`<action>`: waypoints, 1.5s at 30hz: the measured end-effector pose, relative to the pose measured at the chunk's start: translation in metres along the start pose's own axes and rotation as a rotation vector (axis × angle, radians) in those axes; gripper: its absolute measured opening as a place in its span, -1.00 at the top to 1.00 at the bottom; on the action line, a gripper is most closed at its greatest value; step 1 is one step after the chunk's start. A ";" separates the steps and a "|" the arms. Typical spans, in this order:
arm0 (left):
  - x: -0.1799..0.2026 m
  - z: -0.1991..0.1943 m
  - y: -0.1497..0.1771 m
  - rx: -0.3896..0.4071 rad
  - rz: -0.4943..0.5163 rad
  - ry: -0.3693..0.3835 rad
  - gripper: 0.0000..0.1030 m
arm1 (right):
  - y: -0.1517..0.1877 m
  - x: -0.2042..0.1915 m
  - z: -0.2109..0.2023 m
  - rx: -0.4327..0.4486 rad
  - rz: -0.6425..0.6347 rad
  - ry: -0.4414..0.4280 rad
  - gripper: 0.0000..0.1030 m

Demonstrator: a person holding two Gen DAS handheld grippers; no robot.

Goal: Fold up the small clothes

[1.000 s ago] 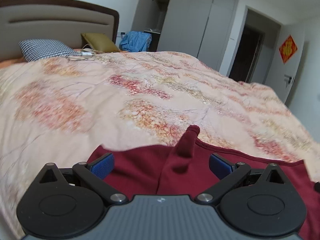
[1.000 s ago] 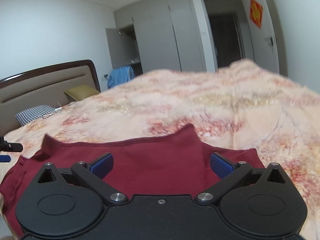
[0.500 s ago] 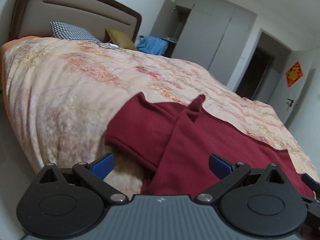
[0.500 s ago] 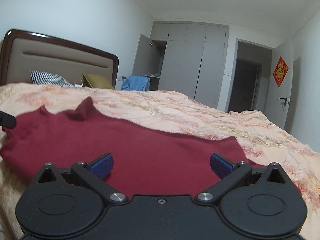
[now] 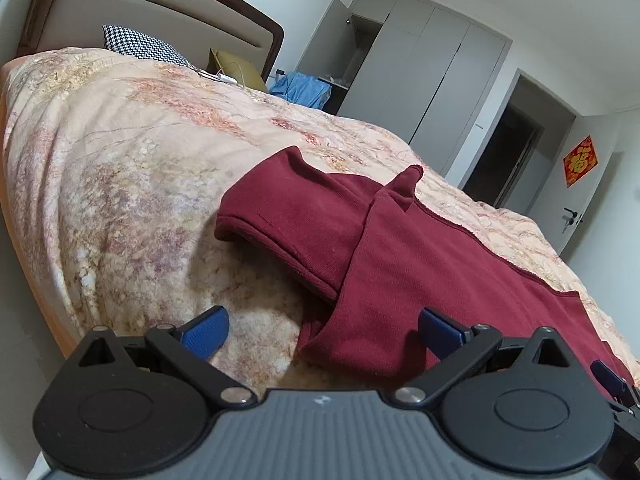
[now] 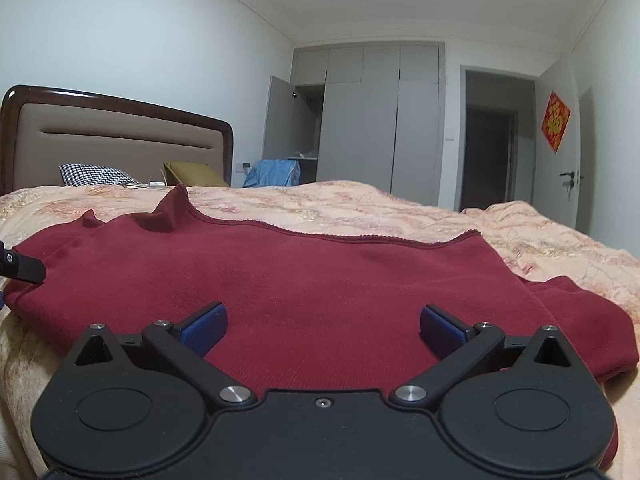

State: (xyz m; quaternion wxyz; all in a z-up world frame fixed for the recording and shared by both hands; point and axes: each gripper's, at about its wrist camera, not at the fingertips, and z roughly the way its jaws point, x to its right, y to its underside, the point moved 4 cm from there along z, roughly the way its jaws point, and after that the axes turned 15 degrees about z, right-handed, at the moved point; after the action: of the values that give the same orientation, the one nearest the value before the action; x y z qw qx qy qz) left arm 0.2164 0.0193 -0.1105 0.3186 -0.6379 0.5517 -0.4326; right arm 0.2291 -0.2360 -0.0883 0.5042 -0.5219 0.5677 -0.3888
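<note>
Left gripper (image 5: 320, 330): fingers spread wide, holding nothing. Right gripper (image 6: 322, 326): same, wide and empty. Maroon garment (image 6: 300, 280) lies flat on the bed (image 6: 400, 204), sleeve (image 5: 304, 220) at 12 o'clock of the left fingers. Since a second ago both grippers have dropped back to the near hem; judged: the next fold grasp is being lined up.

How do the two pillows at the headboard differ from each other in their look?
The checked pillow has a fine black-and-white pattern; the olive pillow is one plain colour. In the right wrist view the checked pillow lies further left, while the olive pillow sits nearer the headboard's right end. Both rest against the headboard.
</note>
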 end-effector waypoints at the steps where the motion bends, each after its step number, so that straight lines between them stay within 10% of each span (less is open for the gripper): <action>1: -0.001 0.000 0.001 0.003 -0.005 0.004 -1.00 | 0.000 0.000 -0.001 0.003 -0.003 0.003 -0.99; 13: -0.011 -0.002 0.000 0.037 -0.133 0.079 -1.00 | 0.001 0.001 -0.002 0.007 0.001 0.006 -0.99; 23: -0.013 0.006 0.005 0.007 -0.260 0.310 -1.00 | 0.003 -0.001 -0.002 0.014 -0.008 0.019 -0.99; 45: -0.003 0.013 0.009 0.014 -0.276 0.441 -0.99 | 0.005 -0.004 -0.002 0.019 -0.005 0.020 -0.99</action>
State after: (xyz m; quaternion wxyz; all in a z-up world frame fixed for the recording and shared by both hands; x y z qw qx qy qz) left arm 0.2241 0.0199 -0.1248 0.1329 -0.5953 0.5124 -0.6045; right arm 0.2261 -0.2314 -0.0920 0.5024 -0.5145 0.5678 -0.4006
